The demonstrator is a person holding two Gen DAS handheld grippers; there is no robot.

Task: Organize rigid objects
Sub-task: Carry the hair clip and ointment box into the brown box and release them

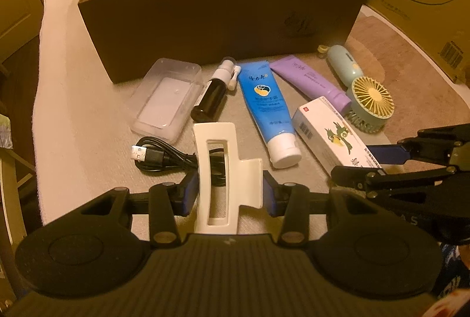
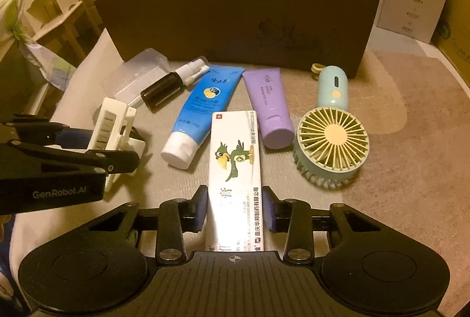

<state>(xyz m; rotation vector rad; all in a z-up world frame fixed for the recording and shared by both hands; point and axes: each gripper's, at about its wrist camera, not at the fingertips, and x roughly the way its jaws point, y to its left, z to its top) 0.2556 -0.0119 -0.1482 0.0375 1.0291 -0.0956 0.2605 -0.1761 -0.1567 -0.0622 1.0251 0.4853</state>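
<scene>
Here both claws are closed on things near the front edge of the desk (image 2: 411, 140), which is covered with a pale cloth. The left claw (image 1: 229, 193) holds a white hair clip (image 1: 217, 170) between its blue pads, narrow but not fully closed; under the clip lies a coiled black USB cable (image 1: 158, 158), toward the front left corner. The right claw (image 2: 235, 211) grips one end of a long white medicine box (image 2: 235, 158) with a green bird printed on it, pads pressing both long sides; whether the box rests on the desk or is lifted I cannot tell. Behind these, in a row along the middle of the desk, lie a clear plastic case (image 1: 167, 99) on the left, a dark spray bottle (image 1: 214, 93) with a white nozzle, a blue tube (image 1: 264, 105) with a white cap, a purple tube (image 1: 311, 82), and a pale green handheld fan (image 2: 332, 140) on the right, its round grille facing up and its handle pointing toward the back. The purple tube's cap lies just beside the far end of the medicine box. A large brown box (image 1: 205, 23) with a white inside stands open along the back edge, right behind the row. A small yellowish ring-shaped item (image 2: 317, 68) sits by the fan's handle at the box's foot.
</scene>
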